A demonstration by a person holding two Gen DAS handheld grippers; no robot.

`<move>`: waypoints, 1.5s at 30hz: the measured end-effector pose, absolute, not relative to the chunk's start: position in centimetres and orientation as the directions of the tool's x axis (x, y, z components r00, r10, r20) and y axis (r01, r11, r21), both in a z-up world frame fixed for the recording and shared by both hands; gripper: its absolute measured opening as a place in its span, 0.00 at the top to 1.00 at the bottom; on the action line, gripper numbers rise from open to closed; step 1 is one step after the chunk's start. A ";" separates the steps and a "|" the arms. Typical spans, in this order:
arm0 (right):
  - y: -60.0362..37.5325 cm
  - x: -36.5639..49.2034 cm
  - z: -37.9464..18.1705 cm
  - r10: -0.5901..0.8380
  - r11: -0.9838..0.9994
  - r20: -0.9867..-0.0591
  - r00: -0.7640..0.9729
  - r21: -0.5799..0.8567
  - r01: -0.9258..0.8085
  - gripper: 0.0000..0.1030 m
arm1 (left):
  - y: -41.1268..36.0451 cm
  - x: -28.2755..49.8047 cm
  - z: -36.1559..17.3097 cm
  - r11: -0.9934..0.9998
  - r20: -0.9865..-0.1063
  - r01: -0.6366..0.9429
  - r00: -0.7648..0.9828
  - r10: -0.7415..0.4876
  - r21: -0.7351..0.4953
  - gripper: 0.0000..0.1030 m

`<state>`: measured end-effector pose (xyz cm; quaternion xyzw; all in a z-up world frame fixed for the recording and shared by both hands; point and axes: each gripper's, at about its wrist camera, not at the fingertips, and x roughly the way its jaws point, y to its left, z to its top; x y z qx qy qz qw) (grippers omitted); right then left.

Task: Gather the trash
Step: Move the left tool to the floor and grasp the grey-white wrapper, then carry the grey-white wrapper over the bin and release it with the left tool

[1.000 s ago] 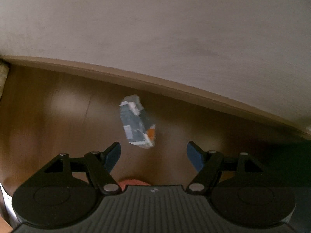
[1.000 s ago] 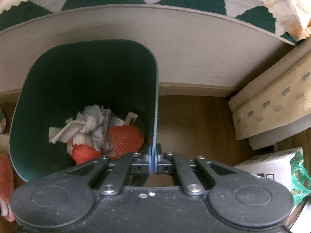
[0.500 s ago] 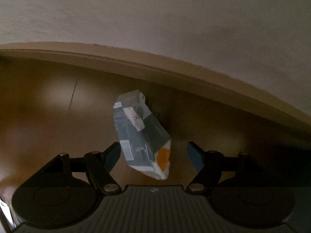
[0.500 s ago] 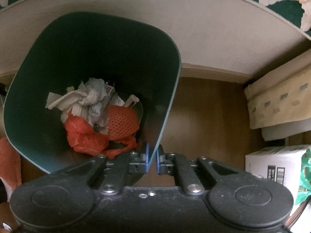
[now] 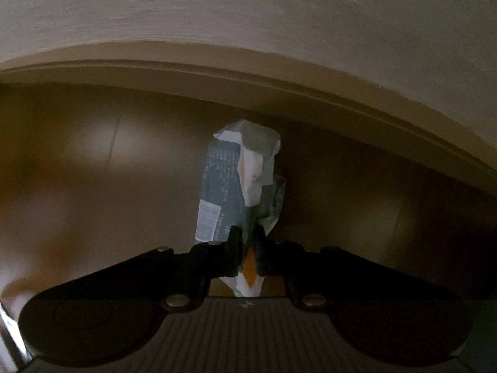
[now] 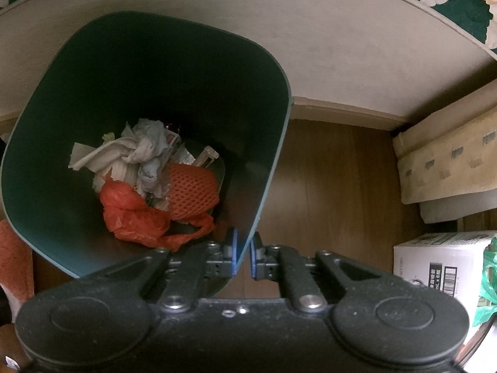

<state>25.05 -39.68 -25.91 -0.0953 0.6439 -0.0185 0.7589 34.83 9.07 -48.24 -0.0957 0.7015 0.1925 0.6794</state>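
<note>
Pinching crumpled wrapper by lower end, left gripper jaws nearly together; wrapper stands up over wooden floor, near baseboard. Right gripper jaws a narrow gap apart, straddling rim of green bin; contact unclear. Tissues, orange bag inside. Cardboard box far right.

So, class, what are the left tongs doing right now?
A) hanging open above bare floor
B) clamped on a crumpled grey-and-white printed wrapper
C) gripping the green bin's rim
B: the left tongs are shut on the crumpled grey-and-white printed wrapper, whose lower end sits between them.
</note>
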 end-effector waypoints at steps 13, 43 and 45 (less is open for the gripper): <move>-40.4 24.5 -23.9 -0.170 0.979 -0.948 0.268 -0.194 -0.065 0.96 | 2.5 31.2 -35.1 0.986 -0.996 -0.139 -0.011 0.088 0.088 0.92; -45.2 22.5 -20.2 -0.053 0.997 -0.912 0.407 -0.026 0.071 1.00 | -28.8 29.5 -17.1 0.920 -0.972 0.373 0.145 -0.186 -0.121 0.92; -45.8 22.5 -20.4 -0.041 0.996 -0.913 0.406 -0.007 0.085 1.00 | -30.5 30.0 -18.2 0.920 -0.978 0.376 0.121 -0.169 -0.112 0.92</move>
